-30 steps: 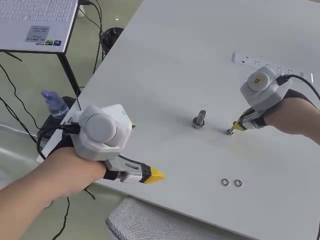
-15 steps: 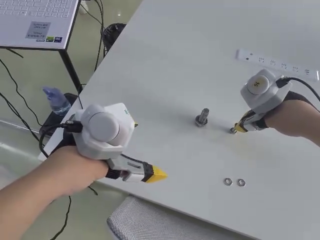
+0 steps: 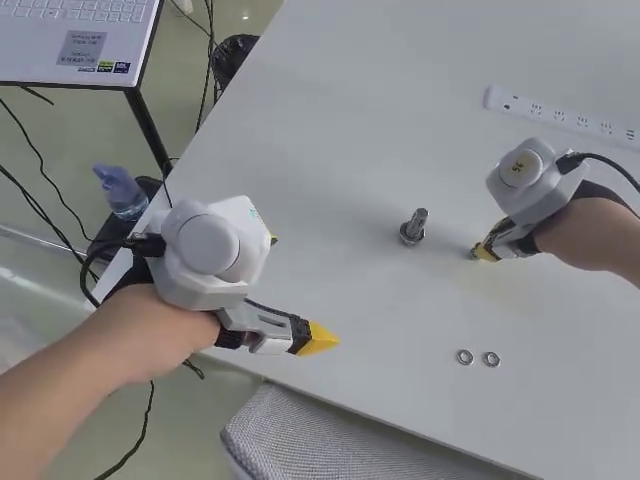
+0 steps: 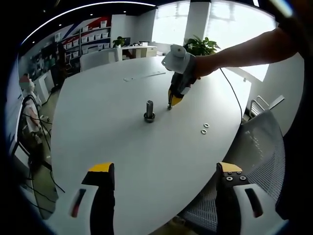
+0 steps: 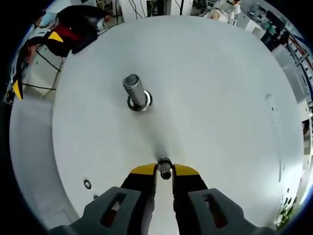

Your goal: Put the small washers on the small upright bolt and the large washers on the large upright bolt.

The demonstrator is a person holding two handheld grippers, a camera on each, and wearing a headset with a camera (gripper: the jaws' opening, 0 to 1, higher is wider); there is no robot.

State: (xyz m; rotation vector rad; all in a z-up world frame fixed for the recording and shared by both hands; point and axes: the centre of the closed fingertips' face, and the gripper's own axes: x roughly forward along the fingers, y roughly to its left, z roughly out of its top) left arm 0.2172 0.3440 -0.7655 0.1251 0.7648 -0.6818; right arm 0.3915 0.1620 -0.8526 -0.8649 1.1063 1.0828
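The large upright bolt (image 3: 414, 227) stands mid-table with a ring at its base (image 5: 139, 104). My right gripper (image 3: 487, 252) is just right of it, tips down on the table. In the right gripper view its jaws (image 5: 165, 170) are nearly closed, with the small upright bolt (image 5: 165, 168) pinched between the yellow tips. Two small washers (image 3: 478, 358) lie side by side nearer the front edge. My left gripper (image 3: 318, 340) hovers at the table's near left edge, open (image 4: 165, 169) and holding nothing.
A white power strip (image 3: 560, 115) lies at the far right of the table. A laptop (image 3: 75, 40) sits on a stand to the left, with a water bottle (image 3: 122, 190) and cables below it. A mesh chair (image 3: 300, 440) stands at the front edge.
The head camera has drifted. The right gripper's tips have closed in over the small bolt, which showed beside them earlier. The left gripper holds its place.
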